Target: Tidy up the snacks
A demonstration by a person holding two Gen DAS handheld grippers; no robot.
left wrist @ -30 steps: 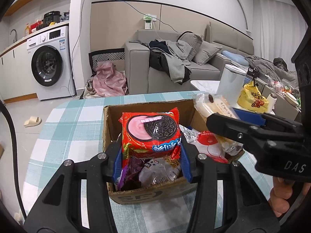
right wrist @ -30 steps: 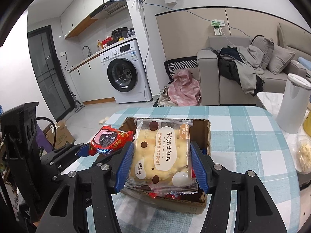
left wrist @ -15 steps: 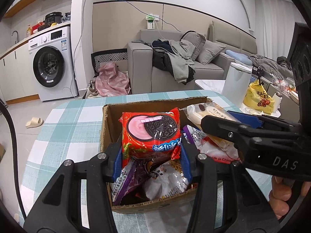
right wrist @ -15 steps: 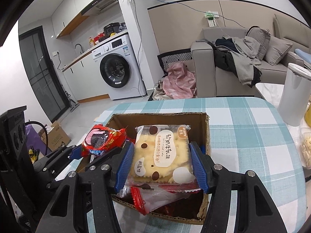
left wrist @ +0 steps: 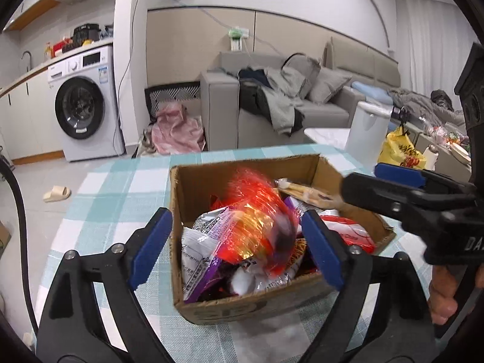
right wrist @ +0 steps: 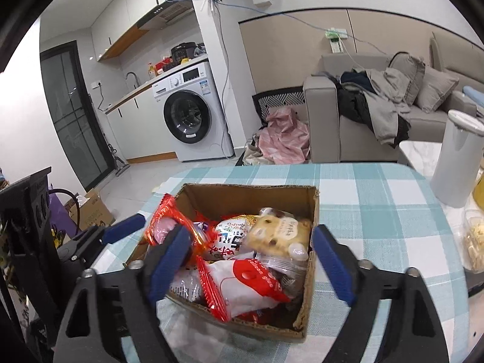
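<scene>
An open cardboard box (left wrist: 242,169) full of snack packets stands on the checked tablecloth (left wrist: 115,187). In the left wrist view a red cookie packet (left wrist: 257,220) is a blur, dropping into the box between my left gripper's (left wrist: 236,248) opening jaws, and neither pad touches it. In the right wrist view the yellow cracker packet (right wrist: 281,233) lies loose on the other snacks in the box (right wrist: 251,196). My right gripper (right wrist: 251,261) is opening above it, with both pads clear of it. The red packet (right wrist: 169,227) shows at the box's left rim.
A white cylindrical bin (right wrist: 456,163) stands at the table's right, with a clear food tub (right wrist: 475,242) near it and a yellow bag (left wrist: 399,151) behind. A person's hand (left wrist: 447,287) holds the right gripper (left wrist: 360,177). A sofa and washing machine stand beyond the table.
Both grippers went from shut on their packets to wide open. The red cookie packet is falling into the box. The cracker packet has dropped onto the snacks.
</scene>
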